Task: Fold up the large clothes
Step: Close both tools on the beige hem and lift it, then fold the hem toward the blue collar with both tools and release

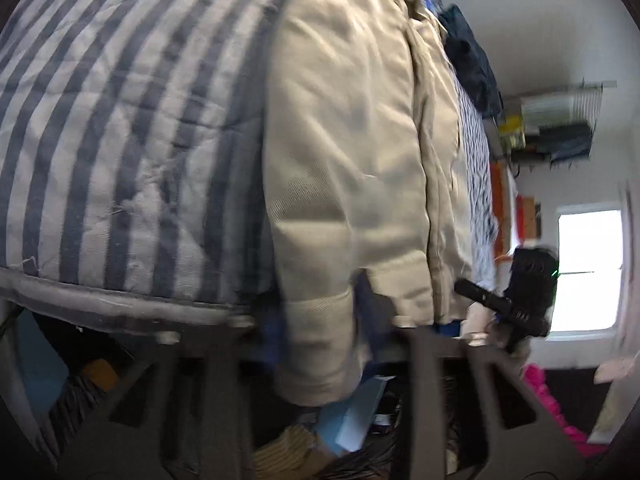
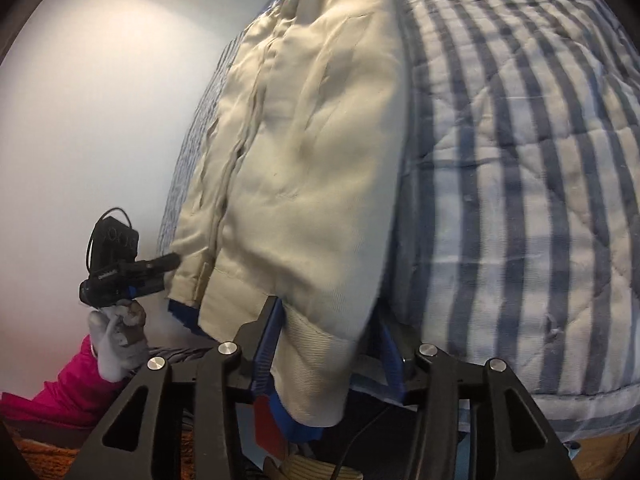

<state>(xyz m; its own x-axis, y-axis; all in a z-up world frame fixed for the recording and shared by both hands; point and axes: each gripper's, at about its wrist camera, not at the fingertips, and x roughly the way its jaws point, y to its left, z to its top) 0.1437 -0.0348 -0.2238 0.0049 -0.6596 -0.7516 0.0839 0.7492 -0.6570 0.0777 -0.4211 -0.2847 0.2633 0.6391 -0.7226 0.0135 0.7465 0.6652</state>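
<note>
A large beige padded jacket (image 1: pixel 352 152) with a blue lining lies on a striped quilt (image 1: pixel 120 120); it also shows in the right wrist view (image 2: pixel 312 168). Its two sleeve cuffs hang over the bed's edge. My left gripper (image 1: pixel 316 304) is open, its fingers on either side of one sleeve cuff (image 1: pixel 316 344). My right gripper (image 2: pixel 328 320) is open around the other cuff (image 2: pixel 312 368). Each view shows the other gripper at the jacket's hem: the right gripper in the left wrist view (image 1: pixel 516 300), the left gripper in the right wrist view (image 2: pixel 124 272).
The blue-and-white striped quilt (image 2: pixel 520 160) covers the bed. A dark garment (image 1: pixel 472 60) lies at the far end. A wall shelf (image 1: pixel 556 120) and a bright window (image 1: pixel 588 268) are on the wall. Clutter sits under the bed's edge (image 1: pixel 352 420). A pink sleeve (image 2: pixel 60 392) is at lower left.
</note>
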